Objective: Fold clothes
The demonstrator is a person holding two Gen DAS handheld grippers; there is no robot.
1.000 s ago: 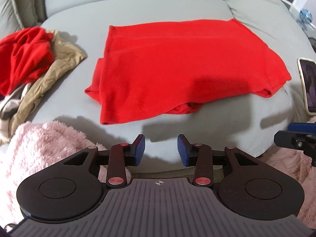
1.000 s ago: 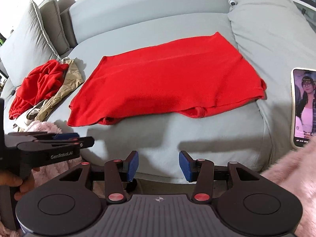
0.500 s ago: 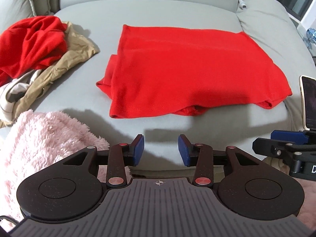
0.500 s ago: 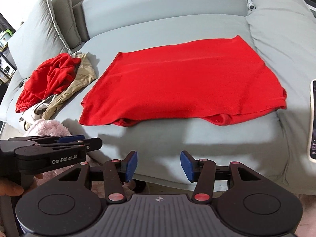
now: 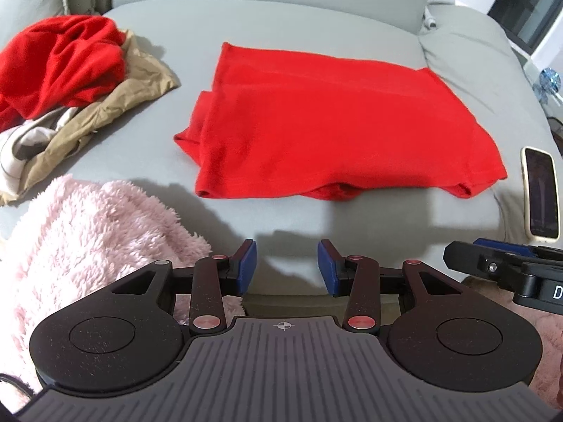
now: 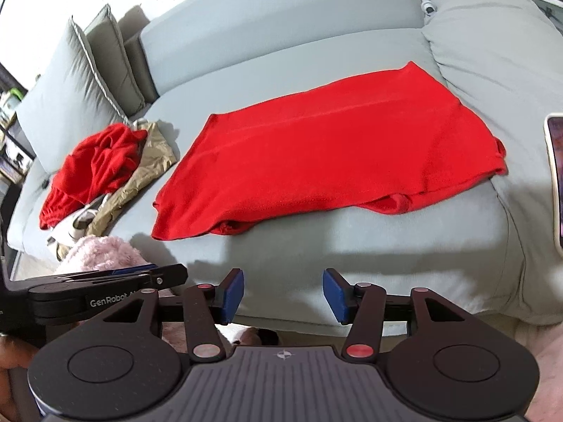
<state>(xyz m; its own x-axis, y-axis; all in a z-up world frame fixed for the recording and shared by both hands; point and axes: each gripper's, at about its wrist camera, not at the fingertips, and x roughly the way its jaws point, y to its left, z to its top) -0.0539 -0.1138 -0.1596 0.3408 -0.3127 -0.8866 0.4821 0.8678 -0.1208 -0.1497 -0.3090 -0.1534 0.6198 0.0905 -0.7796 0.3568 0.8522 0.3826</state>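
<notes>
Right wrist: red garment (image 6: 327,154) lies crosswise, seemingly folded.

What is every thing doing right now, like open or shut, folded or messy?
Left gripper: open, holding nothing.
Right gripper: open, holding nothing.
Red garment: folded, flat on the sofa.
Clothes pile: crumpled, unfolded.
Phone: screen lit.
Pink blanket: bunched at the sofa edge.
</notes>
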